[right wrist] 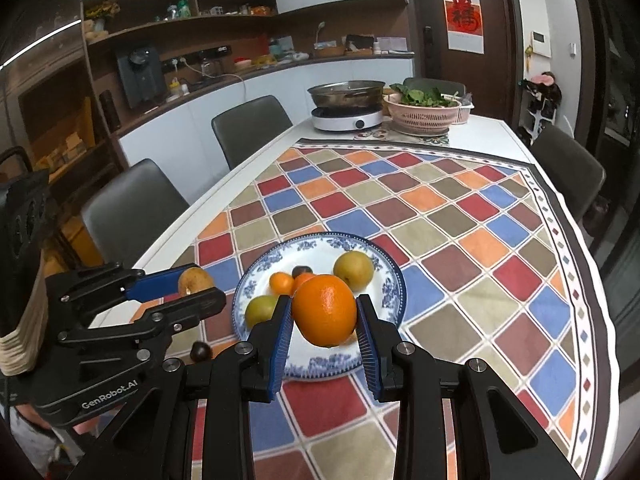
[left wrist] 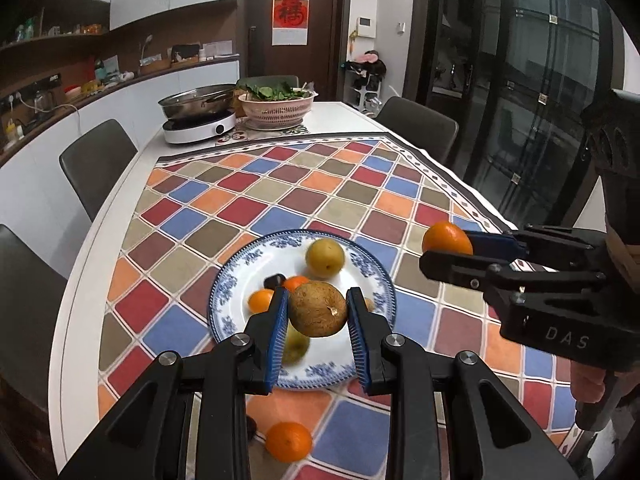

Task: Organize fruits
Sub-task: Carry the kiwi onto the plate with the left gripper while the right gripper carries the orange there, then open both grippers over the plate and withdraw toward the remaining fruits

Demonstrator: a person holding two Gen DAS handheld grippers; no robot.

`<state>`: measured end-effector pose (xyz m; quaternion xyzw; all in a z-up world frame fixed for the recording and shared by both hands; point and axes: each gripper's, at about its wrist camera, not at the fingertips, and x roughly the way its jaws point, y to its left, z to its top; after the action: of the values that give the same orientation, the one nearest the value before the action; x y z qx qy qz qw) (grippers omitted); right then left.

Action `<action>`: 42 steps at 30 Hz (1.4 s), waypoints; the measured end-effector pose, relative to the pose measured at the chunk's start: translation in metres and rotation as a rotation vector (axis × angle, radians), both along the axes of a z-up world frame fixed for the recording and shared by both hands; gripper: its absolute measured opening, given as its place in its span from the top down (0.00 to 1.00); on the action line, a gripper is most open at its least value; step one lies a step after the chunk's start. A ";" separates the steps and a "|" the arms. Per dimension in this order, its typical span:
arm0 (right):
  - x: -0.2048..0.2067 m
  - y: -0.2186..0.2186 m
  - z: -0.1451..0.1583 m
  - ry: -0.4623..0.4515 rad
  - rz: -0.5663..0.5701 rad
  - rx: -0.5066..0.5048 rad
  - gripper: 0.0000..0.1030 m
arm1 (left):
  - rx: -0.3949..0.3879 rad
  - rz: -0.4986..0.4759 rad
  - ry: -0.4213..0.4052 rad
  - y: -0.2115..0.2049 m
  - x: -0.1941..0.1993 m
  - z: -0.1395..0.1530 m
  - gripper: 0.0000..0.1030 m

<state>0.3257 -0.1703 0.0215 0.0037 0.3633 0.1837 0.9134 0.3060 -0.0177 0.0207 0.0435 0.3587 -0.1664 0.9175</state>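
Left wrist view: the left gripper (left wrist: 318,312) is clamped on a brown pear (left wrist: 318,309), held above the blue-patterned plate (left wrist: 224,292) on the bench. Right wrist view: the right gripper (right wrist: 323,318) grips an orange (right wrist: 325,315) over the same plate, where a yellow pear (right wrist: 353,268) and small tangerine (right wrist: 281,283) lie.

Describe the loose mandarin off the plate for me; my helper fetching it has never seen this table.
Find the checkered tablecloth and, on it, the blue-and-white plate of fruit. The loose mandarin lies on the cloth just past the plate's near rim, under the left gripper. Unlike every other orange fruit, it is neither on the plate nor held between fingers.
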 end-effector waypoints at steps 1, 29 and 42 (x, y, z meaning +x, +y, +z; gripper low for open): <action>0.005 0.001 -0.002 0.008 0.004 0.001 0.68 | 0.001 -0.003 0.004 0.001 0.004 -0.001 0.71; 0.102 0.009 -0.094 0.255 0.004 0.012 0.68 | 0.020 -0.085 0.205 -0.013 0.128 -0.078 0.70; 0.097 0.009 -0.090 0.227 -0.016 0.012 0.61 | 0.023 -0.011 0.156 0.000 0.111 -0.056 0.56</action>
<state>0.4230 -0.1612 -0.0690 0.0330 0.4634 0.1769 0.8677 0.4165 -0.0173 -0.0351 0.0430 0.4310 -0.1704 0.8851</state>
